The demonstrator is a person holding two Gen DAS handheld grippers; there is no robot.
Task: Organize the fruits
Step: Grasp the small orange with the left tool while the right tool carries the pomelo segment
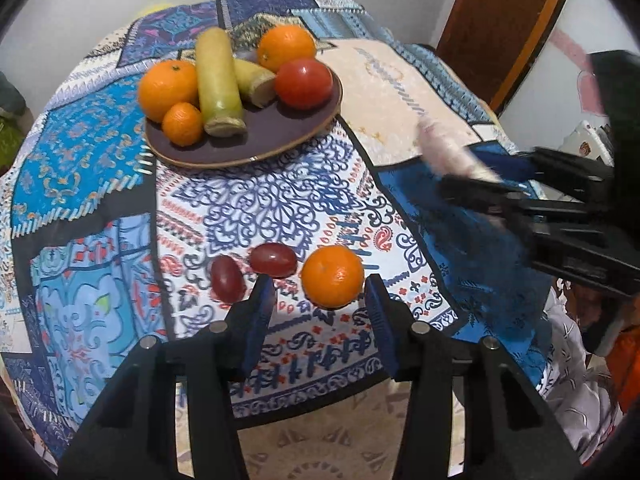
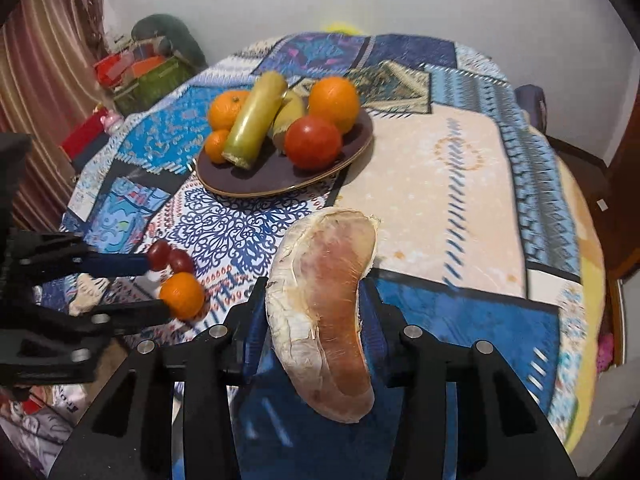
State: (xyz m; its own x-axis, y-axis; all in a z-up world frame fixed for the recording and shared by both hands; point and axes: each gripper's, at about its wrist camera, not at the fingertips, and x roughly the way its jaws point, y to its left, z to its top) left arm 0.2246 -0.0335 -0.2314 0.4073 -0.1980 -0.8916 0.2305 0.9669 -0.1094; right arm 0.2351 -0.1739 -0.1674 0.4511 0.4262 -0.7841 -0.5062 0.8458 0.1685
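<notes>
Right tool [image 2: 316, 316] clamped on pomelo wedge [image 2: 326, 312] – soft, may slip. Left tool [image 1: 320, 304] apart, tangerine [image 1: 332, 276] at 12 – could roll off desk [image 1: 400, 92].

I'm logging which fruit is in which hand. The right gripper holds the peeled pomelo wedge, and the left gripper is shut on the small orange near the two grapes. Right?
Not quite. The right gripper does hold the pomelo wedge, but the left gripper is open: its fingers only flank the small orange beside the grapes. The left wrist view shows the gaps.
</notes>
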